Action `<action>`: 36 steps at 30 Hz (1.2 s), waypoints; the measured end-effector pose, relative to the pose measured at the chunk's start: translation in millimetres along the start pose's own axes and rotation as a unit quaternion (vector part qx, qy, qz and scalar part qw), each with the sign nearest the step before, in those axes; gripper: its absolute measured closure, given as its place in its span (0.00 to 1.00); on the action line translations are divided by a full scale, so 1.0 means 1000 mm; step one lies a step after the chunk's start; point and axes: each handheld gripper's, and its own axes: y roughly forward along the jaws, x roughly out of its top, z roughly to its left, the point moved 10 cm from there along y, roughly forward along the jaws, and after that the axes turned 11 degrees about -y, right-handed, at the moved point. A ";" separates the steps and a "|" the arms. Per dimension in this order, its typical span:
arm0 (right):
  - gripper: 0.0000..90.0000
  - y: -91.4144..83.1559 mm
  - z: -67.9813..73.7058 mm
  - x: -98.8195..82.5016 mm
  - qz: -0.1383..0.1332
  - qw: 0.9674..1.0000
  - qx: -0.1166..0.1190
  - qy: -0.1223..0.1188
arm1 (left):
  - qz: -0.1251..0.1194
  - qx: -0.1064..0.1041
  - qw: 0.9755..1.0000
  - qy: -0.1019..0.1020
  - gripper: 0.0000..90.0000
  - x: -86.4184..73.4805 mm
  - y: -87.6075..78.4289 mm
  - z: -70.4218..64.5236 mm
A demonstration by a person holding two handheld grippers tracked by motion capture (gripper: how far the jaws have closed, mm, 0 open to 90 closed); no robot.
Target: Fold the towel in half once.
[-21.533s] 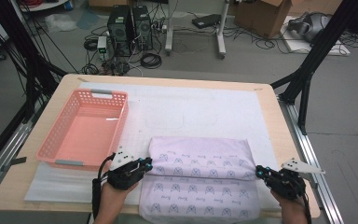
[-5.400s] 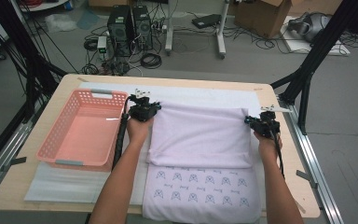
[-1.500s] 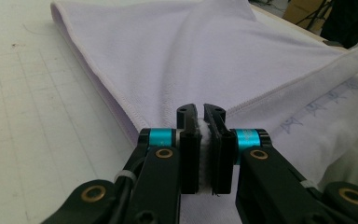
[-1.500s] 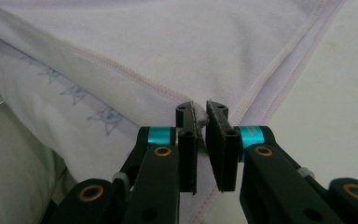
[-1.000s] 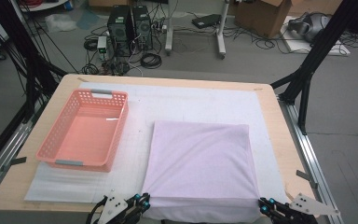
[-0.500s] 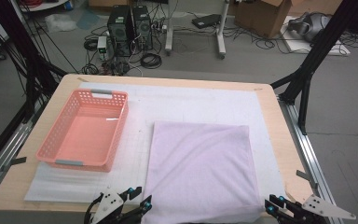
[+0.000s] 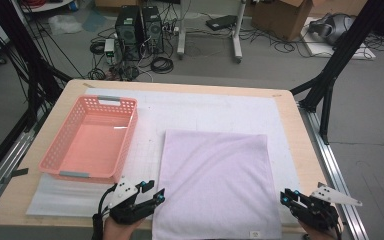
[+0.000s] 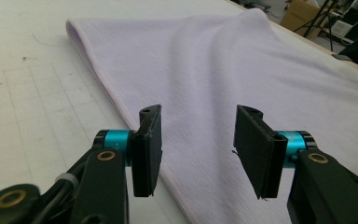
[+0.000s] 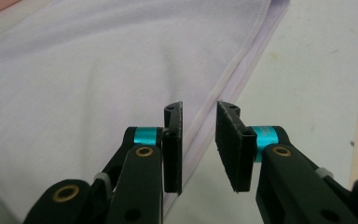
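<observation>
In the high view the folded lilac cloth [image 7: 215, 182] lies flat in the lower middle of the frame on the white mat [image 7: 205, 112] that covers the tabletop [image 7: 307, 165]; its near edge runs down to the bottom border, where a small label can just be made out. The left gripper [image 7: 152, 192] sits at the lower left beside the cloth's near left corner, and the right gripper [image 7: 289, 197] at the lower right beside the near right corner; both hands are cut off by the bottom edge, so little more than knuckles shows. A pink basket [image 7: 92, 145] stands at the left of the frame, apart from the cloth. In the left gripper view the left gripper [image 8: 198, 135] has its jaws standing fairly wide, having just been opening, with nothing pinched; the cloth [image 8: 223, 70] stretches away beyond them, its hemmed edge running up to the upper left, a soft ridge rising toward the upper right that the high view flattens out. In the right gripper view the right gripper [image 9: 199, 135] holds its jaws narrow, having just been closing a little, yet there is a clear gap; the cloth's [image 9: 98, 70] hem passes behind that gap, and whether it touches a pad cannot be told. A blurred pale shape fills the lower left corner.
</observation>
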 end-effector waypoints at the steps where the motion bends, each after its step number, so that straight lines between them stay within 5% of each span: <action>1: 0.80 0.006 -0.004 0.003 0.002 1.000 -0.004 0.000 | 0.000 0.001 1.000 -0.001 0.57 0.002 0.002 0.002; 10: 0.81 0.055 -0.019 0.020 0.023 1.000 -0.008 0.002 | 0.009 -0.005 1.000 -0.003 0.55 0.022 0.035 0.027; 15: 0.89 0.081 -0.025 0.018 0.064 0.998 -0.013 0.002 | 0.015 -0.006 1.000 -0.004 0.55 0.028 0.048 0.037; 23: 0.96 0.064 -0.026 0.021 0.077 0.997 -0.017 -0.004 | 0.023 -0.004 1.000 -0.006 0.55 0.030 0.057 0.044; 28: 0.95 0.052 -0.026 0.005 0.125 0.992 -0.029 -0.009 | 0.021 0.001 1.000 -0.007 0.55 0.030 0.055 0.042; 36: 0.79 0.049 -0.030 0.018 0.057 0.998 -0.018 -0.002 | 0.033 0.019 0.999 -0.017 0.54 0.029 0.065 0.048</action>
